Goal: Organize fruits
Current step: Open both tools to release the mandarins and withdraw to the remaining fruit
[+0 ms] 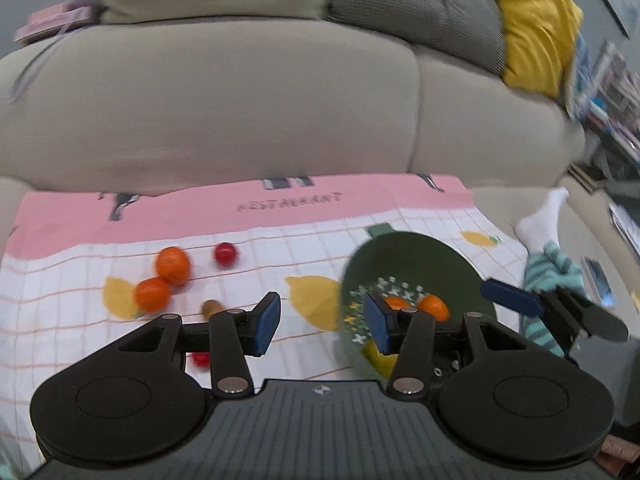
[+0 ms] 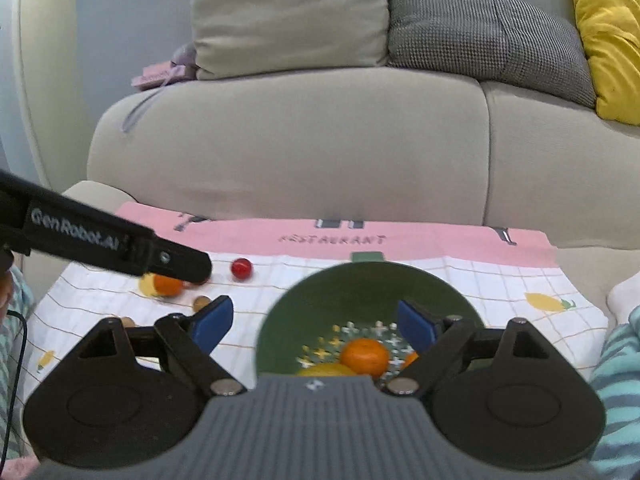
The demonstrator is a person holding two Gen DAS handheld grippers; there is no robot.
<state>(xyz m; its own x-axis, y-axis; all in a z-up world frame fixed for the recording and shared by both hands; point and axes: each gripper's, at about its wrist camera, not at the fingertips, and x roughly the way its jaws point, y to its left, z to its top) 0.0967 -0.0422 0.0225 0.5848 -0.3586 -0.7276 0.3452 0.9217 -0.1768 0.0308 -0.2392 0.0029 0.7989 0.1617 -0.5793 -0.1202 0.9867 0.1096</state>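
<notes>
A green colander bowl [image 1: 416, 264] [image 2: 360, 284] sits on a pink and white checked cloth [image 1: 248, 248] and holds oranges [image 2: 365, 356] and a yellow fruit [image 2: 328, 370]. Two oranges [image 1: 173, 265] [image 1: 152, 294], a red fruit [image 1: 225, 254] [image 2: 241, 269], a small brown fruit [image 1: 211, 307] and another red one [image 1: 200, 359] lie on the cloth to the left. My left gripper [image 1: 322, 320] is open and empty above the cloth, beside the bowl. My right gripper [image 2: 314, 322] is open and empty over the bowl's near rim; one of its fingers [image 1: 510, 298] shows in the left wrist view.
A beige sofa [image 2: 288, 140] with grey [image 2: 480, 36] and yellow cushions [image 2: 608, 40] stands right behind the cloth. The left gripper's body [image 2: 104, 240] crosses the left of the right wrist view. Striped teal clothing [image 1: 548, 276] and a white sock [image 1: 540, 220] are at the right.
</notes>
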